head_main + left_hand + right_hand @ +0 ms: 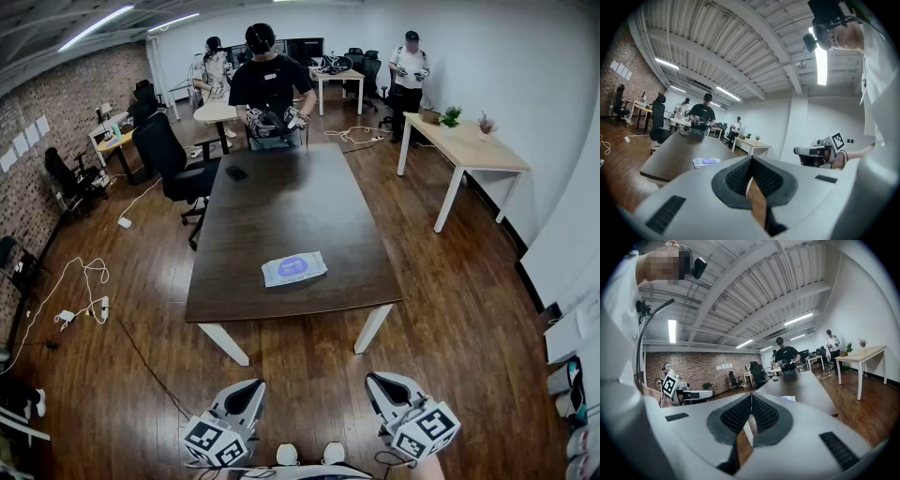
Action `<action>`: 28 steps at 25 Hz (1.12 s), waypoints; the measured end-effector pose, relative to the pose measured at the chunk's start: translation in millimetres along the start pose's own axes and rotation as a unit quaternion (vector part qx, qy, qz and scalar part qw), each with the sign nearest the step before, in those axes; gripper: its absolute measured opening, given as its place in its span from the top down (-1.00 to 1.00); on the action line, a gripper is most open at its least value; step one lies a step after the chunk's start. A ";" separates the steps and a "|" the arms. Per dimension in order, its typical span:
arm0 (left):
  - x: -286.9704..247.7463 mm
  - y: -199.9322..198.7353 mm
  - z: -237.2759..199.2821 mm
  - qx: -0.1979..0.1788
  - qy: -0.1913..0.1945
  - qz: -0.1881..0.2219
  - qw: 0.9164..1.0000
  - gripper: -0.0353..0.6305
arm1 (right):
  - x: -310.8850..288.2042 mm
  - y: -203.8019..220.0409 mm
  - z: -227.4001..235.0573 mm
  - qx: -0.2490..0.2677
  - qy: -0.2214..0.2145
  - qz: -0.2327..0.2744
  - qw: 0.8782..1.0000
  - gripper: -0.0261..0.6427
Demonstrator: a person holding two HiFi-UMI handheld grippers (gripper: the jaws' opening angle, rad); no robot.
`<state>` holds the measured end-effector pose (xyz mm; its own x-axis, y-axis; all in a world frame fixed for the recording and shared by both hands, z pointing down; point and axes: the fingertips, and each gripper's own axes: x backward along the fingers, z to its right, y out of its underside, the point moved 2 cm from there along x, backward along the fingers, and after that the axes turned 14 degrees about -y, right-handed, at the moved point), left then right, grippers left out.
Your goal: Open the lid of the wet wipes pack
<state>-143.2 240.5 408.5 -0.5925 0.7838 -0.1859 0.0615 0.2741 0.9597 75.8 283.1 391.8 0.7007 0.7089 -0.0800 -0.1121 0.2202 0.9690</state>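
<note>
Wipes pack (pixel 294 268) lies flat — white, purple oval.

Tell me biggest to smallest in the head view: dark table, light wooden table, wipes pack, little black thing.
1. dark table
2. light wooden table, though it stands farther off
3. wipes pack
4. little black thing on the dark table; it lies farther away than the pack, so its true size is unsure

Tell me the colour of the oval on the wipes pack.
Purple, on the pale wet wipes pack; head view shows it best.
</note>
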 end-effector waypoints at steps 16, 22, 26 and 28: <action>-16.6 -3.3 6.4 0.001 0.005 0.002 1.000 0.89 | 8.0 -0.1 12.3 -0.001 0.005 0.004 1.000 0.90; -28.4 0.4 19.0 0.004 -0.002 0.001 1.000 0.89 | 19.3 1.2 27.4 -0.003 -0.002 -0.004 1.000 0.90; -38.8 1.1 32.9 0.002 -0.013 0.003 1.000 0.89 | 30.0 3.7 43.0 -0.005 -0.015 -0.005 1.000 0.90; -42.6 -0.2 38.4 0.004 -0.019 0.005 1.000 0.89 | 33.2 6.6 47.9 -0.008 -0.025 -0.009 1.000 0.90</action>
<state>-87.1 228.4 408.1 -0.5612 0.8071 -0.1836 0.0740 0.2699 0.9600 132.1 276.0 406.7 0.7370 0.6704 -0.0862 -0.1098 0.2445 0.9634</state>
